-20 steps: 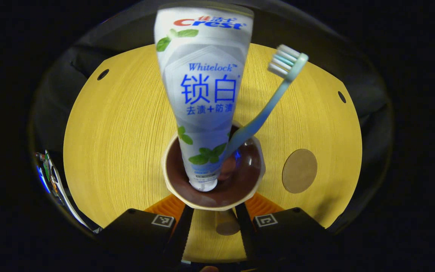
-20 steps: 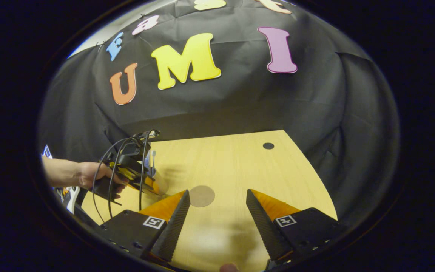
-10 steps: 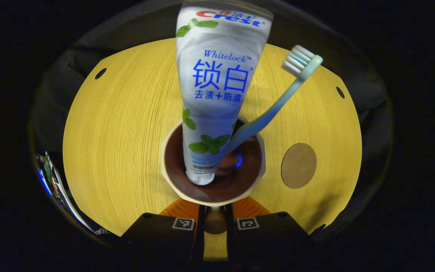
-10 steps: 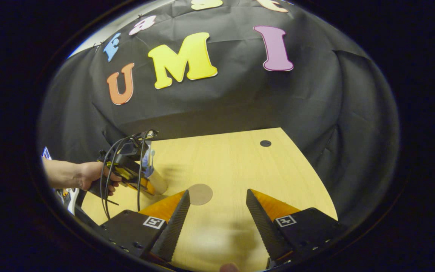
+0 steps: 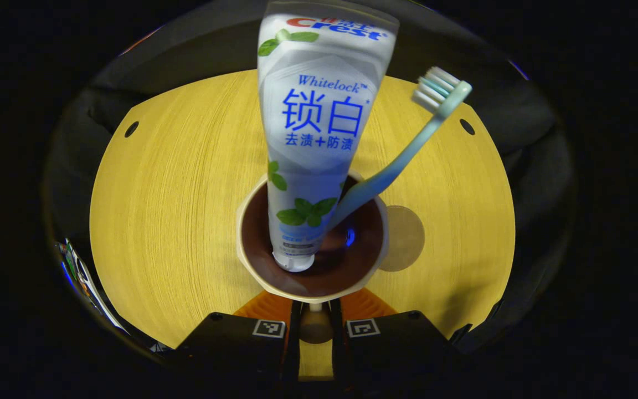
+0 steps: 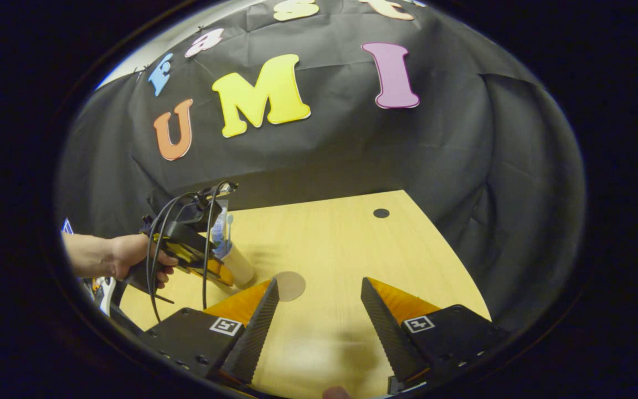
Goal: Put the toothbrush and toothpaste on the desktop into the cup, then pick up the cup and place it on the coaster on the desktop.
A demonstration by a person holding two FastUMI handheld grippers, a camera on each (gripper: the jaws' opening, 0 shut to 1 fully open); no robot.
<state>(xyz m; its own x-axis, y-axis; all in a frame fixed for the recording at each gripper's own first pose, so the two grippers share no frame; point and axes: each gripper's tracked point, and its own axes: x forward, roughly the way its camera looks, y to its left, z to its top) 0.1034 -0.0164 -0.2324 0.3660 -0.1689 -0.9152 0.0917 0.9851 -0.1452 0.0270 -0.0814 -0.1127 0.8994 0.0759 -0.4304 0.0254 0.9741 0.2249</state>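
Carrying the cup (image 5: 312, 244) by its handle in closed jaws, the left gripper (image 5: 315, 324) is bringing it just beside the coaster (image 5: 406, 238), toothpaste (image 5: 319, 138) and toothbrush (image 5: 402, 160) leaning inside; the right gripper (image 6: 319, 316) is idling, jaws wide apart, above the desk (image 6: 341, 244)

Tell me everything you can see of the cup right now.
The cup is cream outside with a dark brown, glossy inside, and looks ceramic. The left gripper is shut on a small handle below its rim. It holds a toothpaste tube, cap down, and a leaning toothbrush. The right gripper view shows it tilted, just short of the coaster.
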